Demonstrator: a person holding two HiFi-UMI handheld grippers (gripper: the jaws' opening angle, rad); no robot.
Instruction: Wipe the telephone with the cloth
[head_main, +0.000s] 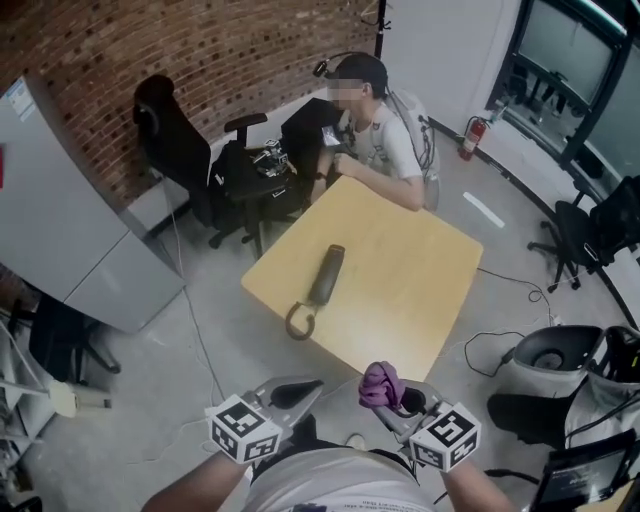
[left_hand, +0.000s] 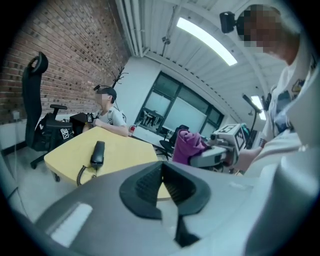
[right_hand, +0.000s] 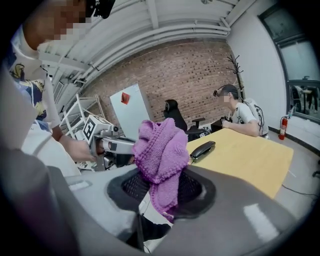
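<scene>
Looking down in the head view: a dark grey telephone handset (head_main: 326, 275) lies flat on the pale yellow square table (head_main: 420, 290). Its long axis runs from the near-left corner toward the table's middle, i.e. away from the holder and a touch right. Its coiled cord (head_main: 299, 321) loops at the near end, right at the table edge. The handset sits close to the left edge. The rest of the top, to the right and beyond, is bare smooth board w/ plenty of room. A seated person (head_main: 380, 140) leans an arm on the far corner. A black office chair (head_main: 175, 150) stands by the red brick wall (head_main: 230, 50), well apart from the table. Both grippers hang short of the near corner, over grey floor: the left gripper (head_main: 308, 388) and the right gripper (head_main: 398, 402), which carries a purple knitted cloth (head_main: 381, 383).

Left gripper view: fingers pressed together, ribbed black pads meeting, nothing between them. The handset shows ahead-left on the table, a slim rounded bar w/ its cord curling over the edge.

Right gripper view: fingers pinch the cloth, soft chunky knit bunched above the pads w/ a tail hanging below. The handset lies beyond on the table, apart from the cloth.
</scene>
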